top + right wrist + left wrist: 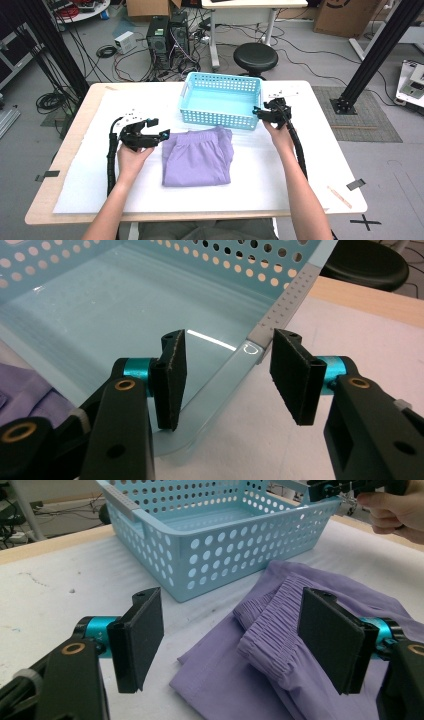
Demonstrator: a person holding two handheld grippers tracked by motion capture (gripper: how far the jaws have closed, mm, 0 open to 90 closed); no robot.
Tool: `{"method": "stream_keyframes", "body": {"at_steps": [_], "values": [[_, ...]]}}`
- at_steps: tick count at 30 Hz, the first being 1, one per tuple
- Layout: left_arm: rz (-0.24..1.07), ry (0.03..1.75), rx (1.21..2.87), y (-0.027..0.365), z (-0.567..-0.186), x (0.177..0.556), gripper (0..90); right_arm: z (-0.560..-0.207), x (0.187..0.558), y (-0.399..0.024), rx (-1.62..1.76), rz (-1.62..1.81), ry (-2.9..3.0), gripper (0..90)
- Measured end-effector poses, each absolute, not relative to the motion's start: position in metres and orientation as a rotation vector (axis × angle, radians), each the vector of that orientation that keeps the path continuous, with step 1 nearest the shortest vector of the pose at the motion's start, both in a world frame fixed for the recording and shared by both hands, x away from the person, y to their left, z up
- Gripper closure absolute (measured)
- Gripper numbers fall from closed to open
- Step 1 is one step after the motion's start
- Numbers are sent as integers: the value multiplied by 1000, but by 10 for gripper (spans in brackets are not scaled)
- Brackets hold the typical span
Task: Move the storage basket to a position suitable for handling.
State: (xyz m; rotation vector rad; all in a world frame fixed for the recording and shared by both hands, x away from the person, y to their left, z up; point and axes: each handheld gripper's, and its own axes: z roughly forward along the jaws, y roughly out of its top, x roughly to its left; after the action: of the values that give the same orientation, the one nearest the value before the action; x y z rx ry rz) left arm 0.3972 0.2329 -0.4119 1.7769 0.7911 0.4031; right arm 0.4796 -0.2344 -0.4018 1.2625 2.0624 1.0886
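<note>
Straddling blue basket [240, 370] rim, nothing inside

The folded garment [198, 156] lies on the table [70, 150] — basket [220, 116] just behind it.

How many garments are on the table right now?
1: the folded purple shorts lie on the white mat, just in front of the blue basket, which holds nothing. Nothing looks hidden.

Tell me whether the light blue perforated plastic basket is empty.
Empty: the light blue perforated plastic basket shows a bare floor; the folded purple cloth lies outside.
</note>
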Motion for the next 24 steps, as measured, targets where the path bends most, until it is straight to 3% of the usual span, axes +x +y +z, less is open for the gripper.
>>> {"method": "stream_keyframes", "body": {"at_steps": [18, 23, 24], "values": [[404, 776, 1795, 232, -413, 393, 267, -398, 496, -219, 1155, 1094, 2109, 577], [410, 782, 1804, 234, -415, 392, 266, -397, 499, -215, 1148, 1076, 2108, 579], [408, 784, 1802, 235, -415, 391, 266, -397, 498, -214, 1156, 1075, 2097, 544]]}}
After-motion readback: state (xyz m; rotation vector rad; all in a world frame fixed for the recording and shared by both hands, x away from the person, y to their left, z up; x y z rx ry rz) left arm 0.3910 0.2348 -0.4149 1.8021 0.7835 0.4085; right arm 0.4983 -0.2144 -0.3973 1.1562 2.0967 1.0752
